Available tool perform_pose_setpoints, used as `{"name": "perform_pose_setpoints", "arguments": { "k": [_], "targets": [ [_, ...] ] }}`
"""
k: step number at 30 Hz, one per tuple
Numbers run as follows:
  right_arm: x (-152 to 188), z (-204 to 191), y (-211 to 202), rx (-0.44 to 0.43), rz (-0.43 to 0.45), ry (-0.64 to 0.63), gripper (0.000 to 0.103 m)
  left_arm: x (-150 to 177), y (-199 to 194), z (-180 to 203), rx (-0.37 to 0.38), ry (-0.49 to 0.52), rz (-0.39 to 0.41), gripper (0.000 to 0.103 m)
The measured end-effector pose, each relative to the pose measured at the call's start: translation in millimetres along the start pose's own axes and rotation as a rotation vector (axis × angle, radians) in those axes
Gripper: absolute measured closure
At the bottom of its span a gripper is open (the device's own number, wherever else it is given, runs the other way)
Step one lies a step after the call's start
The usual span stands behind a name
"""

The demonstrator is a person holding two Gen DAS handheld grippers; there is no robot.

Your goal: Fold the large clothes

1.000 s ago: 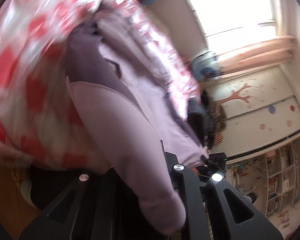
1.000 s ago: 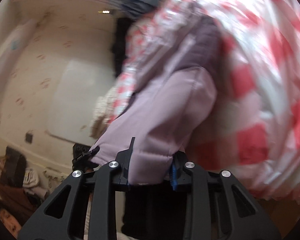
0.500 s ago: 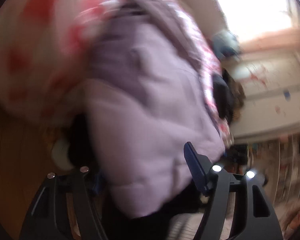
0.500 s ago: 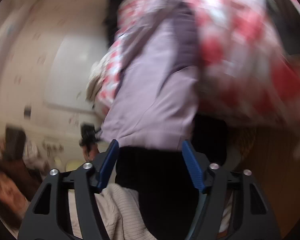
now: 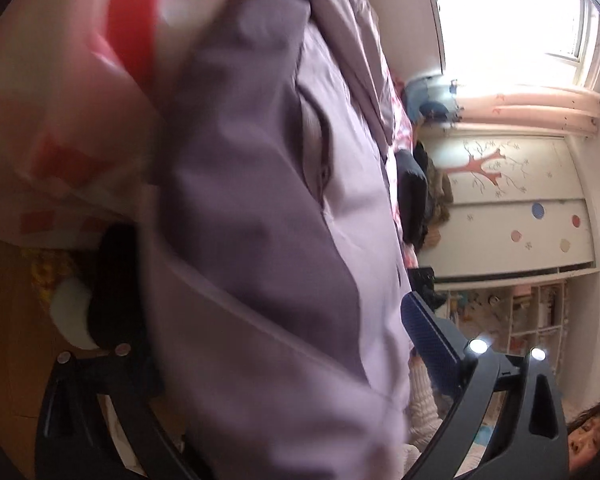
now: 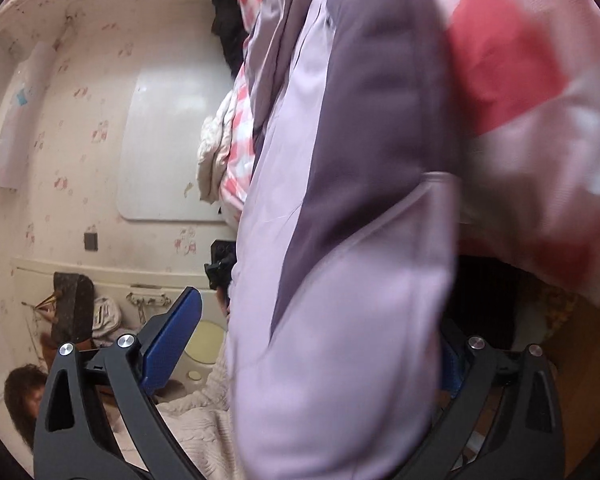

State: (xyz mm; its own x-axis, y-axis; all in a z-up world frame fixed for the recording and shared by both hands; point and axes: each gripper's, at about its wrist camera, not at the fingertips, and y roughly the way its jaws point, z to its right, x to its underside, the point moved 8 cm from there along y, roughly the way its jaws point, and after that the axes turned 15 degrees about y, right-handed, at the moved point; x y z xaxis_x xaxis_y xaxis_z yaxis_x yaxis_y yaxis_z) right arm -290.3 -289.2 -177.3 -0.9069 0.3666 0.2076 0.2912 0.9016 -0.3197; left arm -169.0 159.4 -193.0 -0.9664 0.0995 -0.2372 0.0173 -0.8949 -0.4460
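A lilac padded jacket [image 5: 260,240] with darker purple panels lies over a red-and-white checked bedcover [image 5: 60,92] and fills the middle of both wrist views. My left gripper [image 5: 268,344] has its jaws opening wide, and the jacket's lower edge hangs loosely between them. Its blue right pad [image 5: 428,332] stands just off the cloth, while its left finger is partly hidden. In the right wrist view the jacket [image 6: 340,260] droops between the opening jaws of my right gripper [image 6: 312,348]. That gripper's left pad [image 6: 172,336] is well apart from the fabric.
A person in a cream knit sweater [image 6: 196,428] sits low behind the jacket. Dark clothes [image 5: 412,196] are piled farther along the bed. A window [image 5: 512,12], decorated cupboards [image 5: 512,208] and shelves [image 5: 512,320] line one wall. A whiteboard [image 6: 172,140] hangs on the other. Wooden floor [image 5: 8,320] lies below.
Both grippers were shut on the jacket's edge a second ago. Their jaws have since spread wide and let it go. Both have sunk lower and closer to the jacket.
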Motion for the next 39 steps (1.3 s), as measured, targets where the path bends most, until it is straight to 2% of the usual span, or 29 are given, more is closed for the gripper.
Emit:
{"name": "perform_pose_setpoints", "arguments": {
  "k": [1, 3, 5, 6, 7, 8, 9, 10, 12, 15, 17, 18, 19, 21, 23, 25, 29, 31, 32, 33, 34, 35, 36, 37, 38, 39],
  "targets": [
    [-0.3, 1.3, 4.7, 0.004, -0.003, -0.003, 0.01, 4.2, 8.0, 3.0, 0.006, 0.016, -0.032, 0.007],
    [0.4, -0.4, 9.8, -0.005, -0.007, -0.023, 0.022, 11.0, 13.4, 9.2, 0.03, 0.038, -0.067, 0.007],
    [0.4, -6.0, 12.5, -0.01, 0.004, -0.045, 0.041, 11.3, 3.7, 11.5, 0.043, 0.046, -0.04, 0.007],
    [0.5, -10.3, 10.5, -0.012, 0.017, -0.068, 0.048, 9.3, -6.5, 10.3, 0.05, 0.041, -0.003, 0.008],
    [0.2, -14.5, 7.6, -0.013, 0.036, -0.087, 0.06, 5.7, -14.3, 5.9, 0.048, 0.031, 0.033, 0.008],
    [-0.4, -19.2, 9.7, -0.018, 0.047, -0.105, 0.066, 3.8, -25.2, 1.0, 0.054, 0.01, 0.067, 0.008],
    [-0.2, -22.9, 9.1, -0.022, 0.056, -0.119, 0.067, 3.3, -31.6, -2.2, 0.066, -0.004, 0.087, 0.012],
    [0.7, -26.3, 6.7, -0.024, 0.062, -0.128, 0.069, 2.5, -35.6, -4.8, 0.076, -0.014, 0.104, 0.022],
    [2.8, -32.7, 5.7, -0.023, 0.069, -0.141, 0.071, 5.8, -33.2, -9.0, 0.084, -0.026, 0.086, 0.03],
    [4.4, -34.5, 2.1, -0.027, 0.078, -0.14, 0.072, 15.1, -20.5, -12.6, 0.105, -0.038, 0.046, 0.03],
    [6.3, -35.4, 0.7, -0.037, 0.094, -0.139, 0.076, 17.6, -14.7, -13.5, 0.113, -0.064, 0.051, 0.03],
    [7.8, -36.0, -0.8, -0.041, 0.104, -0.143, 0.077, 16.0, -18.1, -9.2, 0.09, -0.05, 0.082, 0.04],
    [10.3, -38.9, -2.7, -0.05, 0.118, -0.149, 0.078, 15.1, -21.9, -0.9, 0.071, -0.026, 0.102, 0.06],
    [15.4, -48.6, -7.8, -0.082, 0.15, -0.167, 0.08, 10.9, -41.1, 23.1, -0.035, 0.023, 0.152, 0.078],
    [23.5, -64.8, -11.6, -0.128, 0.171, -0.197, 0.081, 3.7, -56.3, 50.0, -0.127, 0.052, 0.191, 0.084],
    [34.2, -83.9, -12.6, -0.158, 0.176, -0.236, 0.082, -0.5, -73.5, 84.7, -0.152, 0.099, 0.226, 0.088],
    [71.0, -121.9, -30.4, -0.193, 0.185, -0.33, 0.082, 3.8, -96.8, 151.5, -0.135, 0.25, 0.244, 0.088],
    [91.0, -127.2, -43.5, -0.191, 0.185, -0.353, 0.082, 14.6, -100.4, 170.5, -0.118, 0.296, 0.223, 0.088],
    [103.8, -121.6, -50.1, -0.176, 0.181, -0.357, 0.082, 28.5, -105.0, 172.0, -0.111, 0.322, 0.188, 0.088],
    [111.8, -113.2, -53.4, -0.158, 0.169, -0.351, 0.082, 39.8, -106.7, 165.9, -0.1, 0.325, 0.152, 0.086],
    [122.4, -97.4, -52.6, -0.122, 0.139, -0.331, 0.079, 53.2, -105.9, 155.4, -0.079, 0.318, 0.097, 0.079],
    [130.5, -80.9, -49.8, -0.089, 0.097, -0.305, 0.073, 70.9, -102.1, 138.8, -0.07, 0.307, 0.024, 0.075],
    [140.9, -53.1, -42.9, -0.018, 0.037, -0.267, 0.071, 89.5, -98.1, 115.6, -0.091, 0.287, -0.051, 0.069],
    [146.2, -26.8, -40.2, 0.062, 0.021, -0.236, 0.068, 104.5, -97.4, 88.2, -0.129, 0.24, -0.104, 0.066],
    [147.6, -1.1, -42.7, 0.116, 0.015, -0.183, 0.065, 113.2, -100.0, 68.5, -0.16, 0.192, -0.125, 0.063],
    [146.0, 13.1, -49.0, 0.139, 0.034, -0.151, 0.062, 120.5, -111.2, 41.5, -0.223, 0.122, -0.121, 0.057]
  ]
}}
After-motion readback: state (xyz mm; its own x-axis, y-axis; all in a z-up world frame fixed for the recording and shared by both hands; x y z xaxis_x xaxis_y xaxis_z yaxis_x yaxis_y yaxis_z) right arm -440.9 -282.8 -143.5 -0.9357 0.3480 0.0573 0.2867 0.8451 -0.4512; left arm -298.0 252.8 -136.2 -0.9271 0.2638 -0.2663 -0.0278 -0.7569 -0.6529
